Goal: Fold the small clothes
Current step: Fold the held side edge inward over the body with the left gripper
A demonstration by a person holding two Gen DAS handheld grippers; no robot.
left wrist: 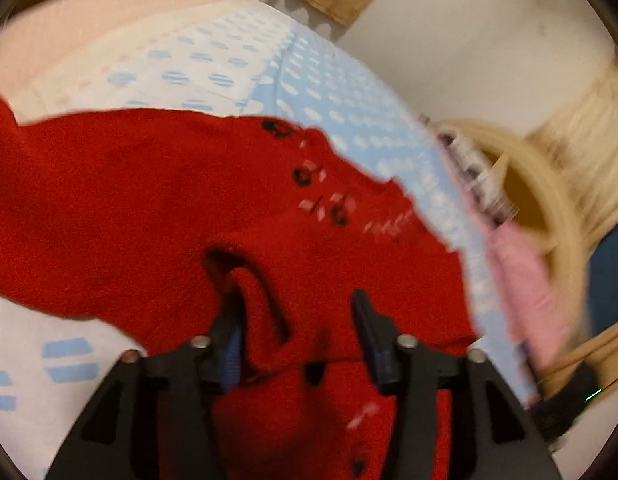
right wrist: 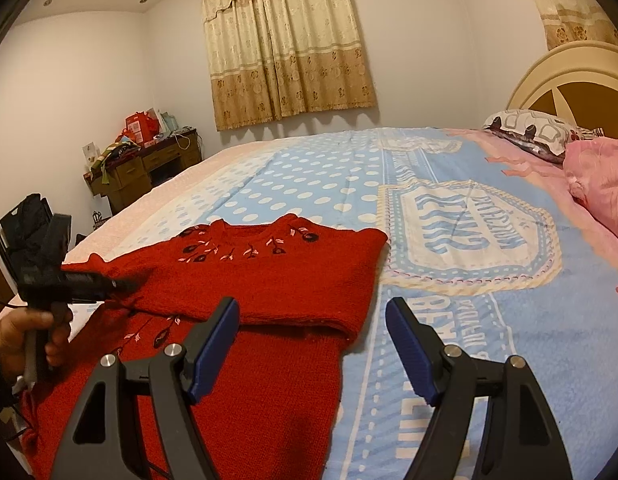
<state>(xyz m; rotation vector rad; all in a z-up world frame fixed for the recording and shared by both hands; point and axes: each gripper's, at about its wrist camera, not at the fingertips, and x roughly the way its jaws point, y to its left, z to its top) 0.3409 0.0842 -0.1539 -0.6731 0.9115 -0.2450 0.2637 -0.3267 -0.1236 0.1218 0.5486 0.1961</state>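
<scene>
Your left gripper [left wrist: 297, 336] hovers spread over the red sweater [right wrist: 269, 280], folded on the bed [right wrist: 449, 240]; your right gripper [right wrist: 313, 344] waits open. A loose fold could snag and unfold.

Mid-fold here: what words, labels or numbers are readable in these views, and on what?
Bedsheet badge: large blue lettering, upside down in the right wrist view; not reliably readable.
Bedsheet lettering below the badge: partly hidden, unreadable.
Red boxes on the desk: print too small.
Red sweater: embroidered flowers only, no words.
Left wrist view: blurred, no text.
</scene>
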